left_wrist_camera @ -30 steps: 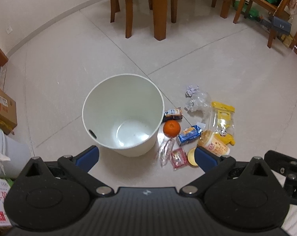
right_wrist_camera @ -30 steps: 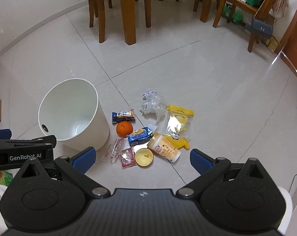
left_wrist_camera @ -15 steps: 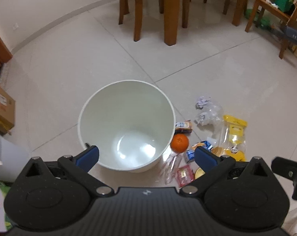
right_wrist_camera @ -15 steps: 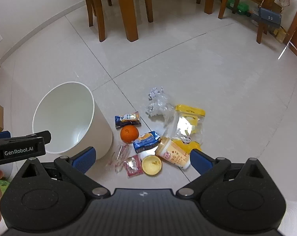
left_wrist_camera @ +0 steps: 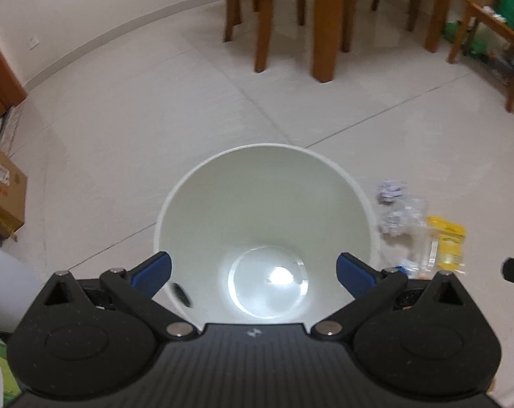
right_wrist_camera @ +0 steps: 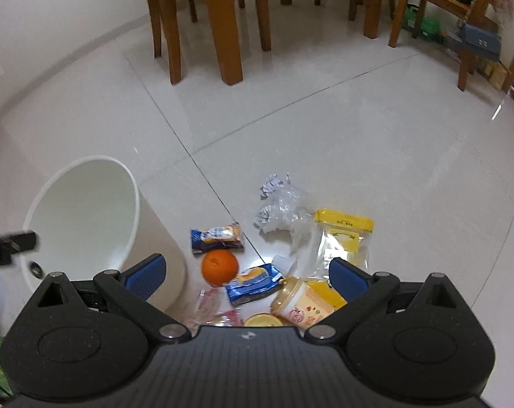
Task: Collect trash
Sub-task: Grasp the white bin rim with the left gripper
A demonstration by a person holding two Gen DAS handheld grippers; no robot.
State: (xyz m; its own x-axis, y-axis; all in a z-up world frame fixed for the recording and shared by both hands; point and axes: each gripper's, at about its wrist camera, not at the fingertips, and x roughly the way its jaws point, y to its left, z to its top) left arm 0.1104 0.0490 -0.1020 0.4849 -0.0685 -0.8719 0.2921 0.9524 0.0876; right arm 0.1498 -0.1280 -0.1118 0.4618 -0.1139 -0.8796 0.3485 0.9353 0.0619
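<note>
Left gripper (left_wrist_camera: 253, 268) had its blue-tipped fingers (left_wrist_camera: 151, 272) spread wide, nothing between them — it hung right over the white bin (left_wrist_camera: 263, 183), looking straight down into it. The bin's bottom showed only a bright glare spot, nothing lying in it as far as I could tell. There was a small dark slot in the bin's near wall.

Right gripper (right_wrist_camera: 246, 275) was the same deal: fingers wide apart, holding nothing, touching nothing. It hovered above the trash pile on the tile floor (right_wrist_camera: 359, 129), just right of the bin (right_wrist_camera: 87, 204).

The pile itself, from the right camera:
- an orange (right_wrist_camera: 220, 266) near the bin's right side
- a blue snack wrapper (right_wrist_camera: 217, 237) just beyond the orange
- a second blue wrapper (right_wrist_camera: 255, 282) right of the orange, close enough that they looked to be touching
- a cup (right_wrist_camera: 301, 304) lying on its side, with a yellow lid (right_wrist_camera: 262, 320) beside it
- a clear bag with a yellow top (right_wrist_camera: 342, 238), farther right
- crumpled clear plastic (right_wrist_camera: 279, 205) at the far end
- small pinkish wrappers (right_wrist_camera: 206, 301) nearest the gripper body — partly hidden

Wooden chairs and table legs (right_wrist_camera: 226, 23) stood well apart at the far side of the room. A cardboard box (left_wrist_camera: 2, 190) sat at the left edge of the left view.
</note>
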